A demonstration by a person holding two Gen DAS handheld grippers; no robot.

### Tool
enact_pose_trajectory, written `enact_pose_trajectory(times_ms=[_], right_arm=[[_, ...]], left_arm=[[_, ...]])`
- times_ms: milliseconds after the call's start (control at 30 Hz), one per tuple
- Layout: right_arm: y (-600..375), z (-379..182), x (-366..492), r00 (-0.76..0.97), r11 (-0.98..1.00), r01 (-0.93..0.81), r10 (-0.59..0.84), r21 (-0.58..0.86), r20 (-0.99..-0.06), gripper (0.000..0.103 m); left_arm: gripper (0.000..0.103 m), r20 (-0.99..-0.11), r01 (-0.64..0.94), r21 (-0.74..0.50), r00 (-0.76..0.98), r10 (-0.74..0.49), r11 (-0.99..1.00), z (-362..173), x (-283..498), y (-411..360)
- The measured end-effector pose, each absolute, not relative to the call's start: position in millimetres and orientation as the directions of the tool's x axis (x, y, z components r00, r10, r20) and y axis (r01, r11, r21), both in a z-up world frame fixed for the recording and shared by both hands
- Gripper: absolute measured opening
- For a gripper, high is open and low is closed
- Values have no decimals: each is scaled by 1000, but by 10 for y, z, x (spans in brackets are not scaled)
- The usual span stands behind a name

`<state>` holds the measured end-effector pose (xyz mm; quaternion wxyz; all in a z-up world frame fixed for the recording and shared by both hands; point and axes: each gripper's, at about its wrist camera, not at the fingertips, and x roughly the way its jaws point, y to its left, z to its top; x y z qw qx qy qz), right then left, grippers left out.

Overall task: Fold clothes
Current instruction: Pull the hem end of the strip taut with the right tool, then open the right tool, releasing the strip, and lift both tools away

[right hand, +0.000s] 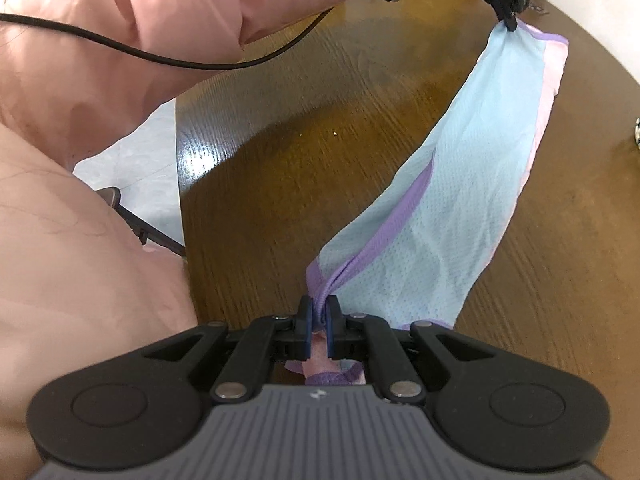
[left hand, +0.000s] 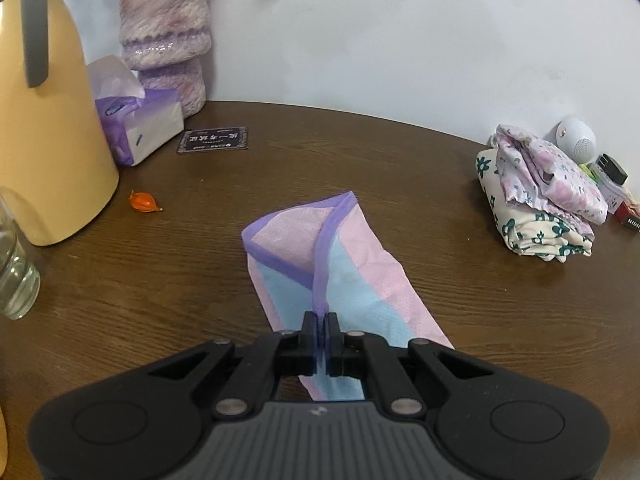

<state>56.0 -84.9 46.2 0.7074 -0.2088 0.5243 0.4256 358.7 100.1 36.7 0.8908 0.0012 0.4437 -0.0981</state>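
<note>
A: A home, is it?
B: Looks so. A round wooden worktop against a plain wall, with a tissue box, a fuzzy purple vase, a yellow jug and folded floral clothes.

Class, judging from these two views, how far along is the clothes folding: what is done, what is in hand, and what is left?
Done: two flowered garments sit folded in a stack at the table's far right. In hand: the left tool and right tool each pinch the purple trim of a pink and blue garment, stretched between them and not yet folded flat. Left: finishing that fold.
</note>
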Motion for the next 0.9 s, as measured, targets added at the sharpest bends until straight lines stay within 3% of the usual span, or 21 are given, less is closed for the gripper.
enact_pose_trajectory(times_ms=[367,467,500,533,600,667,733,900], right_arm=[[-811,386,605,55,566,-799,407,205,-912,7],[-801,350,631,32,572,-786,421,237,-907,12],[-801,330,644,17,575,-777,424,255,-906,18],[-806,314,658,3,578,-769,430,273,-903,25],[-823,331,666,-5,586,-754,447,297,-894,27],[-892,434,696,-1,590,-739,482,325,-876,29],[-993,569,726,54,607,-736,494,300,-868,35],[-1129,647,774,172,658,-726,457,202,-873,32]], left_arm=[[2,-772,206,-69,609,-183,976,275,3681,892],[3,-777,208,-70,601,-184,976,221,3698,895],[4,-779,208,-73,599,-186,975,202,3700,898],[8,-781,204,-76,596,-185,976,189,3697,909],[14,-778,183,-75,604,-172,980,209,3673,961],[35,-757,172,-86,629,-177,981,304,3610,1042],[43,-726,183,-79,663,-183,980,446,3500,1089],[40,-715,298,-39,658,-235,954,566,3224,997]])
